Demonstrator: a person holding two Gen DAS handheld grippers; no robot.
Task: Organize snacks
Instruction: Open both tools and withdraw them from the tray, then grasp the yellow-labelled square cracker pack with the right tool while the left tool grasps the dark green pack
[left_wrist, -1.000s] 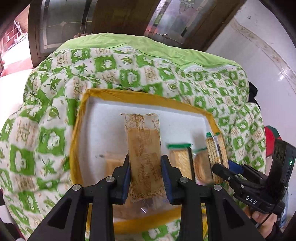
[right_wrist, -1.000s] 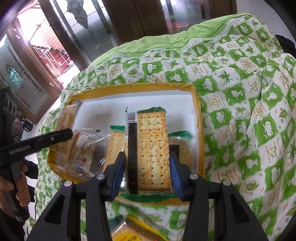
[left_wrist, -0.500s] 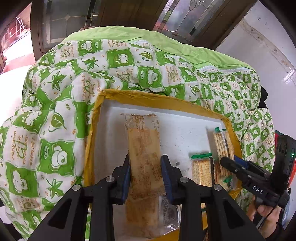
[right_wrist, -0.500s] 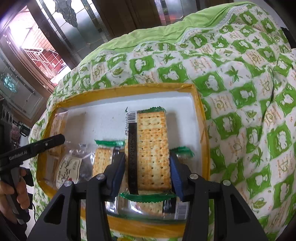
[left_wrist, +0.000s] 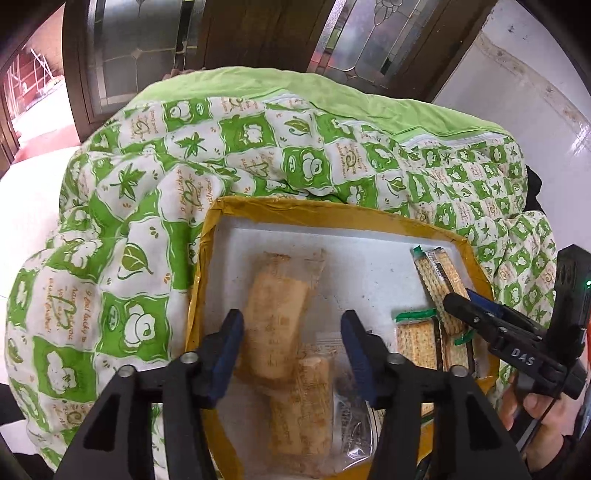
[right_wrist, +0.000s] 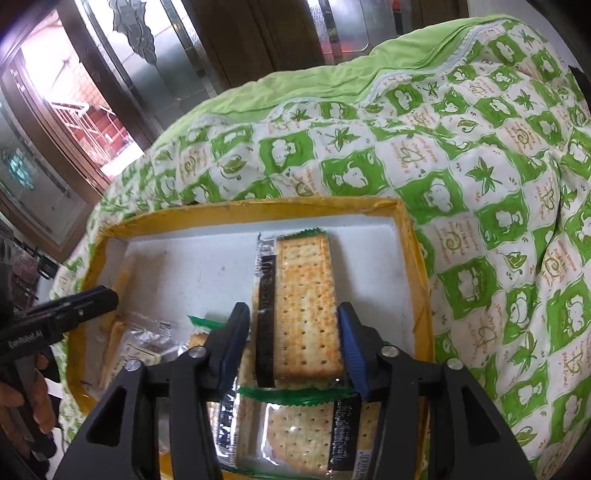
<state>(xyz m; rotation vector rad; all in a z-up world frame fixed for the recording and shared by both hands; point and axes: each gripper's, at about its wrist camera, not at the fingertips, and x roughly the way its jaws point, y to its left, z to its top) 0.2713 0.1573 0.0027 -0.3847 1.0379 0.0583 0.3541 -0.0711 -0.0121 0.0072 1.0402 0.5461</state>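
- Snacks already lay in the yellow-rimmed tray (right_wrist: 415, 280), which sat on a green-and-white quilt (left_wrist: 258, 155).
- Right gripper (right_wrist: 293, 341) straddled a cracker pack (right_wrist: 306, 299); the pack's long axis ran straight away from the fingers, its near end between them and its far end toward the tray's back wall.
- Those fingers were opening. The left pad (right_wrist: 231, 343) stood clear of the wrapper; the right one sat just beside its edge, possibly brushing it, hard to tell under the glare.
- The pack rested partly on another cracker pack (right_wrist: 295, 435) lying crosswise below it.
- Left gripper (left_wrist: 291, 354) was opening too, its fingers wide and well off a brown biscuit pack (left_wrist: 275, 317), which lay flat on the tray floor between them, long axis pointing away and tilted slightly right.
- A second brown biscuit pack (left_wrist: 301, 406) lay just nearer, touching the first.
- Judged from this, each hand needs only to back out along its pack's long axis to leave both lying undisturbed.
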